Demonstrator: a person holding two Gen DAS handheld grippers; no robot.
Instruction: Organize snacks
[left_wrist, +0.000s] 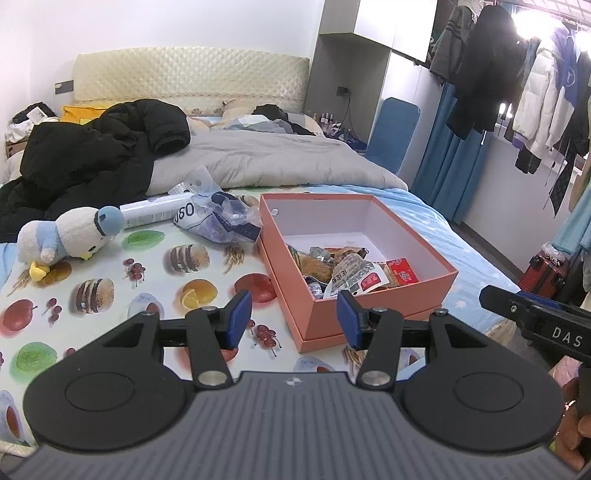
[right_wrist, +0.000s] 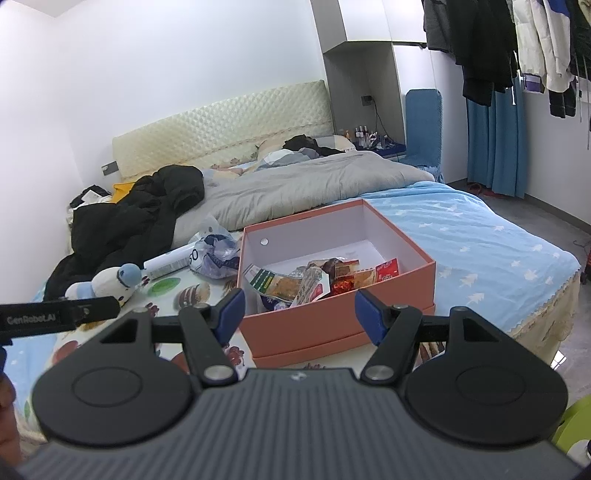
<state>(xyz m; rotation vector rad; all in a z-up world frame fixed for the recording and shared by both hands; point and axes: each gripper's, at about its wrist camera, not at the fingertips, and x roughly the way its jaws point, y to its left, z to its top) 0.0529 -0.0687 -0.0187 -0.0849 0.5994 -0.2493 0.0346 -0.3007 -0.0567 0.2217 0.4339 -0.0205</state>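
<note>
Plush toy (left_wrist: 70, 232) at bed's left edge; crumpled bag (left_wrist: 221, 218) just left of the box. Snacks (left_wrist: 347, 273) piled in orange box (left_wrist: 369, 314) mid-bed. Left gripper (left_wrist: 293, 319) and right gripper (right_wrist: 299, 315) released, empty. Likely finishing: pull straight back, clear of the box wall.

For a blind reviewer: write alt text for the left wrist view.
An open orange box holding wrapped snacks sits on a bed with a fruit-print sheet, just beyond the empty left gripper, its jaws apart. A plush bird, a white tube and a crumpled plastic bag lie left of it.
</note>
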